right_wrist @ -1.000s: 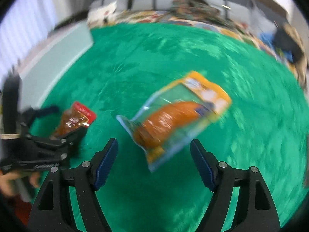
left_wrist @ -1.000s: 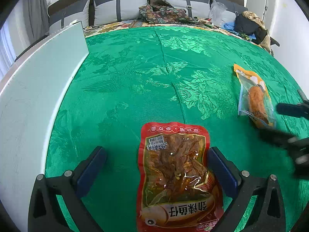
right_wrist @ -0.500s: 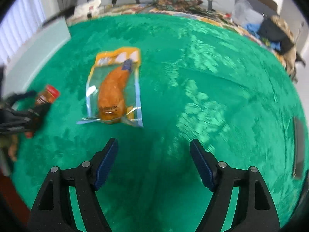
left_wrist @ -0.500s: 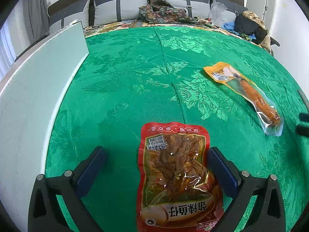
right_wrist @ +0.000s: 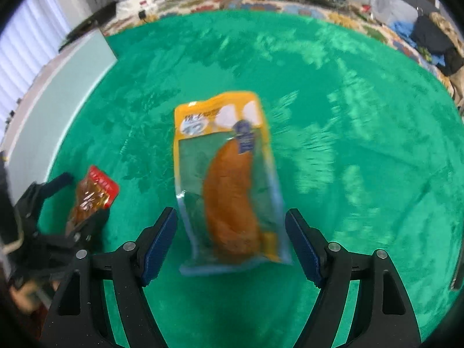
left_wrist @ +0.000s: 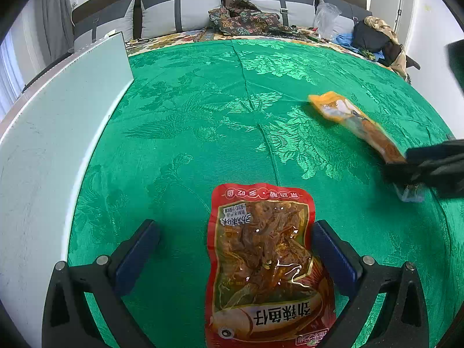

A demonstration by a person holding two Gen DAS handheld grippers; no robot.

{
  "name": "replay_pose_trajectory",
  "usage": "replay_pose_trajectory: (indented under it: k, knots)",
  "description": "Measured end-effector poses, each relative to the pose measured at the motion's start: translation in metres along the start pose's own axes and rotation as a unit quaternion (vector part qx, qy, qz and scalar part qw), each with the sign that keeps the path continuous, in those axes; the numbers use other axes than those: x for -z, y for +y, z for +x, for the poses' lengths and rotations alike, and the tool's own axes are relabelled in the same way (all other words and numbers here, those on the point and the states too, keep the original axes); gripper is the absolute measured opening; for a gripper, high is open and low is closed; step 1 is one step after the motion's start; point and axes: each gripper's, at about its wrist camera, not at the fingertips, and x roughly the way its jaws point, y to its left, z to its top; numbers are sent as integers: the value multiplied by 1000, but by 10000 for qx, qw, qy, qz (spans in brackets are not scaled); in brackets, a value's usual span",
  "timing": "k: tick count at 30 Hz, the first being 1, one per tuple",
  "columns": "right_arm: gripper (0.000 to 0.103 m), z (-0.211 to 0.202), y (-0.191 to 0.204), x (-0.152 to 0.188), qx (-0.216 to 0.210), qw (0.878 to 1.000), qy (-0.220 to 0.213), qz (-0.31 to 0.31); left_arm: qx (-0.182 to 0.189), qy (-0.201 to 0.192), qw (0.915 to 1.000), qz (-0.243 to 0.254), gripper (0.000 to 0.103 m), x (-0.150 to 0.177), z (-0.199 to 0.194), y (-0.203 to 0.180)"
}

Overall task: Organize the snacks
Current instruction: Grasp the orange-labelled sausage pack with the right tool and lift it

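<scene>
Two snack packs are seen on a green cloth (left_wrist: 185, 133), well apart from each other. The red pack (left_wrist: 262, 264) lies flat between the spread jaws of the left gripper (left_wrist: 236, 249), its sealed top pointing away; the jaws are wide and nothing is pinched, though the right finger (left_wrist: 333, 253) stands just beside the pack's edge. The pack seems to be framed this way so that it can be squared up or taken by its sides, but which is not settled by the views.

The yellow pack (right_wrist: 229, 179) is shown lengthwise between the parted jaws of the right gripper (right_wrist: 232, 245), with clear gaps on both sides, so it is not clamped. In the left wrist view the same pack (left_wrist: 355, 123) is seen slanting away from the gripper's dark tips at its near end; whether that end is touched cannot be told, and the picture is blurred there. The lengthwise line-up suggests the pack is being straightened or approached along its long axis.

A pale board (left_wrist: 58, 121) is stood along the cloth's left edge. No tray or box for the snacks is visible, so the intended order can only be guessed as a neat row on the cloth
</scene>
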Motion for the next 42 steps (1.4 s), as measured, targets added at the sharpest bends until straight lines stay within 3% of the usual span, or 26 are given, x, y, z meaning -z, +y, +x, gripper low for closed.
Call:
replay_pose_trajectory:
  k: [2,4,6,13,21,30,37,42]
  knots:
    - [82,15,11,1,326,9994,94,-103,0,0,10000,0,103,0,0,0]
    - [82,15,19,3,578,9977,-116,-334,2,1,10000,-1,103,0,0,0]
    - [88,17,12,2,453,9988,-71,-143,1,0,10000,-1,103,0,0,0]
    - [92,25,3,-14,500,9987,133,9,0,0,10000,-2,103,0,0,0]
    - [93,23,6,-7,586,9981,-185,93,1,1,10000,-2,103,0,0,0]
    - [91,32,1,-36,535,9943,895,232,1,1,10000,-3,103,1,0,1]
    - [91,20,-2,-34,333,9970,640,267,0,1,10000,-4,103,1,0,1]
    - [93,28,10,-33,500,9965,669,-44,-1,4,10000,-4,103,0,0,1]
